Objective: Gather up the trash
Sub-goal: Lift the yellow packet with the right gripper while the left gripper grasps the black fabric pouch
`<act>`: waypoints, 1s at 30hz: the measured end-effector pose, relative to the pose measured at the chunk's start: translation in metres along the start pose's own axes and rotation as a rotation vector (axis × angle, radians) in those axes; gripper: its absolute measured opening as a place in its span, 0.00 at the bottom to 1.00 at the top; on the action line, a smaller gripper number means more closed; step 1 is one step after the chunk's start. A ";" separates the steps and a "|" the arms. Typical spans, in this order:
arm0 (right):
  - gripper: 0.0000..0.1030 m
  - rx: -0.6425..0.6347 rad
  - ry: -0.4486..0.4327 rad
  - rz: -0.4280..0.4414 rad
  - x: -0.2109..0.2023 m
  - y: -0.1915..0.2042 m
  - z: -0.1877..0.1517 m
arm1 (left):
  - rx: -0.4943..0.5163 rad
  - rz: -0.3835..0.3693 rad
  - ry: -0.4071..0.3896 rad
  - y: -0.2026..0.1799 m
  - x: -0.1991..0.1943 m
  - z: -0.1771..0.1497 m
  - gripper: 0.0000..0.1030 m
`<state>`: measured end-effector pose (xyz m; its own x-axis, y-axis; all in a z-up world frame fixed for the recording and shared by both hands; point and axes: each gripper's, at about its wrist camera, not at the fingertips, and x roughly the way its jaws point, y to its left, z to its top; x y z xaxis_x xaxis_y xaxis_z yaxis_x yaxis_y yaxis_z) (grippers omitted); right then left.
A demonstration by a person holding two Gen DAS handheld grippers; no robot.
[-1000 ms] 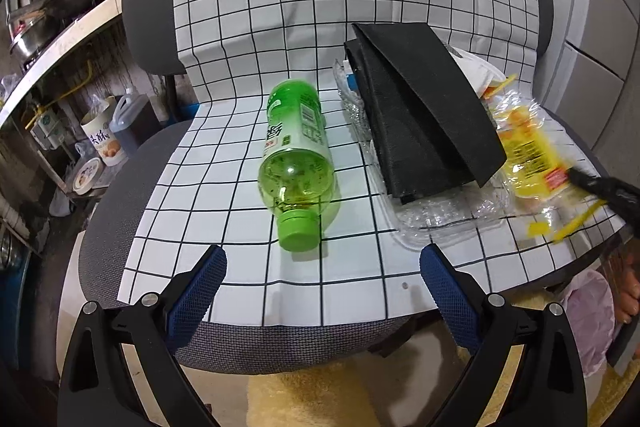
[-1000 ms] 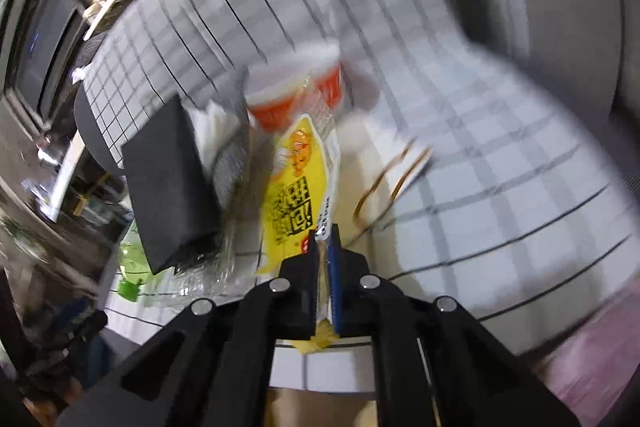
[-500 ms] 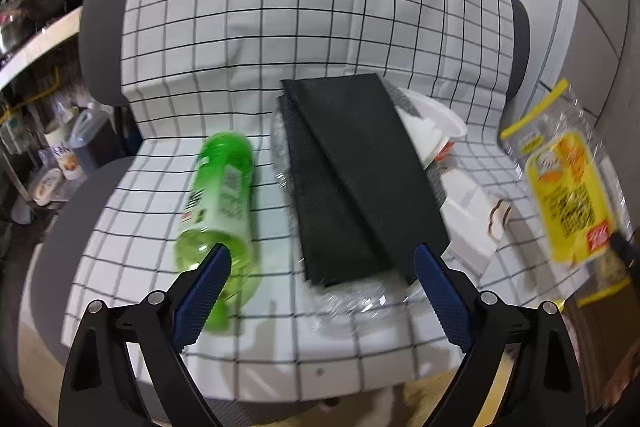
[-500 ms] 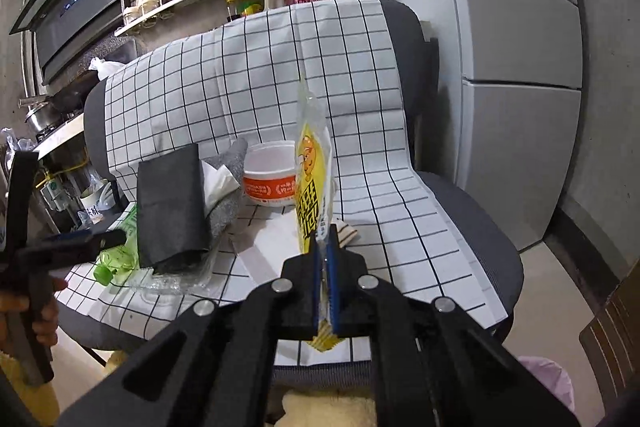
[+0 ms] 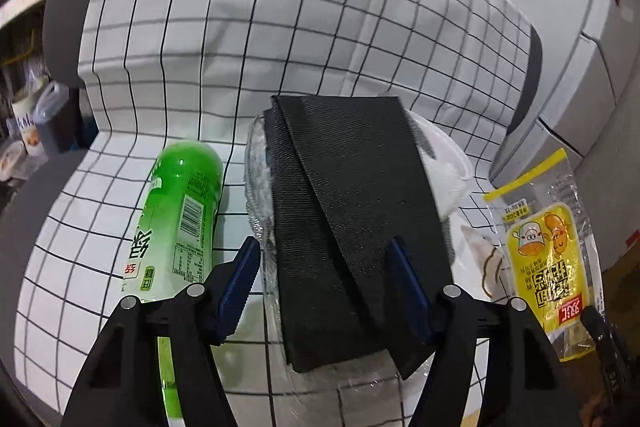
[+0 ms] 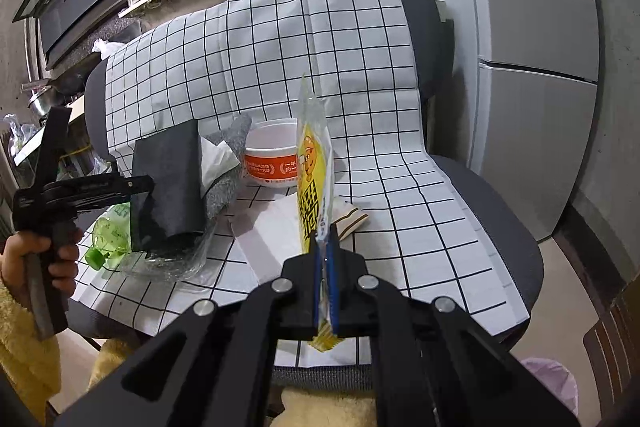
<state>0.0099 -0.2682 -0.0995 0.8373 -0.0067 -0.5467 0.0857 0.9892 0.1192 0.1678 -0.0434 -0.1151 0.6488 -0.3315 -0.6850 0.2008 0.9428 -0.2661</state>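
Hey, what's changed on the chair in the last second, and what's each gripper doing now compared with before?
The right gripper, shut on the yellow snack wrapper, has lifted it off the seat. The left gripper has swung from the green bottle to the black folded cloth, its jaws closing around it, not yet pressing. Bottle, cloth and orange-banded bowl lie where they were.

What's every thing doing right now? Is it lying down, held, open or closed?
Green bottle: lying on its side, cap on.
Black folded cloth: lying on clear plastic wrapping.
Yellow snack wrapper: lifted, pinched in right claw.
Left claw: open, has just been closing, fingers astride the cloth.
Instant noodle cup: upright, open.
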 end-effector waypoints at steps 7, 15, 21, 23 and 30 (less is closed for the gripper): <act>0.04 -0.014 0.028 0.018 0.013 0.005 -0.002 | -0.015 -0.084 0.020 0.010 0.018 -0.001 0.71; 0.04 -0.018 0.043 0.030 0.014 0.008 -0.005 | -0.010 -0.204 0.061 0.004 0.027 0.004 0.69; 0.04 0.000 0.037 0.033 0.008 0.006 -0.004 | 0.022 -0.219 -0.004 -0.002 0.001 0.004 0.30; 0.04 0.008 0.030 0.037 0.004 0.006 -0.003 | 0.049 -0.236 -0.044 -0.007 -0.016 0.004 0.10; 0.04 0.031 -0.022 0.032 -0.012 0.007 0.005 | 0.123 -0.243 -0.172 -0.025 -0.070 0.002 0.03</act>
<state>0.0031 -0.2620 -0.0880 0.8517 0.0212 -0.5237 0.0754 0.9838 0.1624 0.1183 -0.0438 -0.0591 0.6837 -0.5463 -0.4839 0.4454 0.8376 -0.3162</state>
